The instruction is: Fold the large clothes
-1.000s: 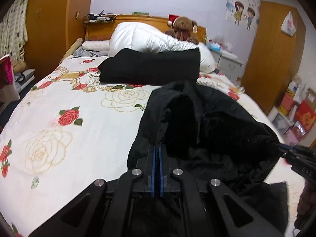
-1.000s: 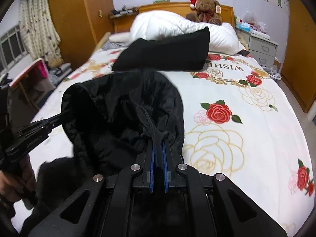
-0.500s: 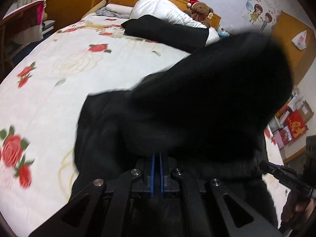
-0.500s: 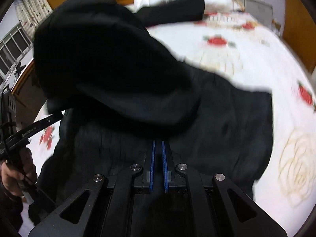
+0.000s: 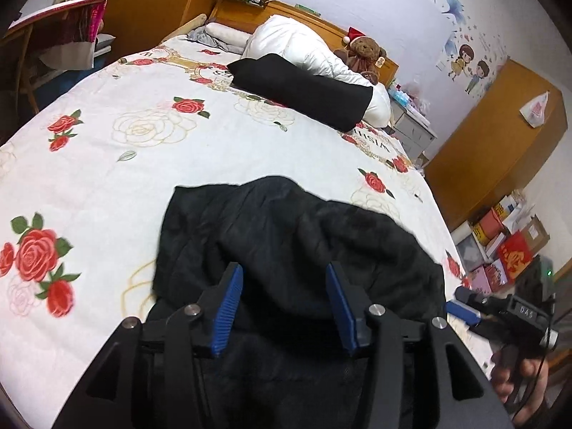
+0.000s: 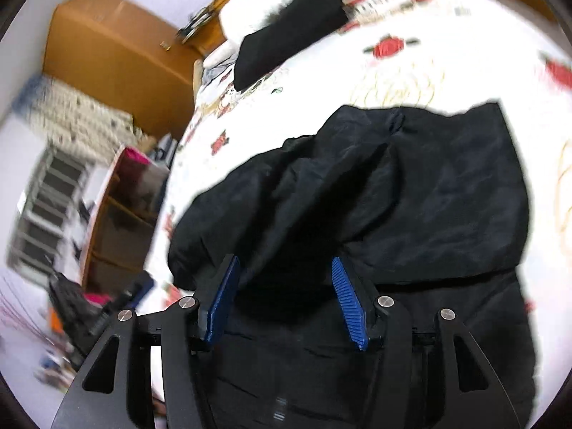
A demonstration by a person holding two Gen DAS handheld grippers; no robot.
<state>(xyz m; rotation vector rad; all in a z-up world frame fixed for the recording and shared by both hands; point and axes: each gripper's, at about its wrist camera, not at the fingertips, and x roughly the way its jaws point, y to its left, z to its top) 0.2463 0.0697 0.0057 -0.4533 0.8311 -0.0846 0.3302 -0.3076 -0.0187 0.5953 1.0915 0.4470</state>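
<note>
A large black padded jacket point(image 5: 296, 243) lies bunched on the rose-printed bedspread point(image 5: 143, 150), one part folded over the rest. My left gripper point(image 5: 282, 271) hovers over its near edge, jaws opening, blue pads apart and off the cloth. In the right wrist view the same jacket point(image 6: 411, 196) fills the middle, and my right gripper point(image 6: 286, 264) stands over it with jaws opening and nothing pinched. The right gripper point(image 5: 464, 304) also shows at the left view's right edge, held by a hand point(image 5: 525, 382).
A folded black garment point(image 5: 304, 89) rests against a white duvet point(image 5: 300, 50) near the headboard, with a teddy bear point(image 5: 364, 53) behind. A nightstand point(image 5: 411, 125) and wooden wardrobe point(image 5: 500, 136) stand right of the bed, boxes point(image 5: 500, 250) on the floor, a chair point(image 5: 53, 35) at left.
Both grippers held the jacket shut, swung its upper part over toward the near side, then opened and let it drop onto the bed. Both views have rolled.
</note>
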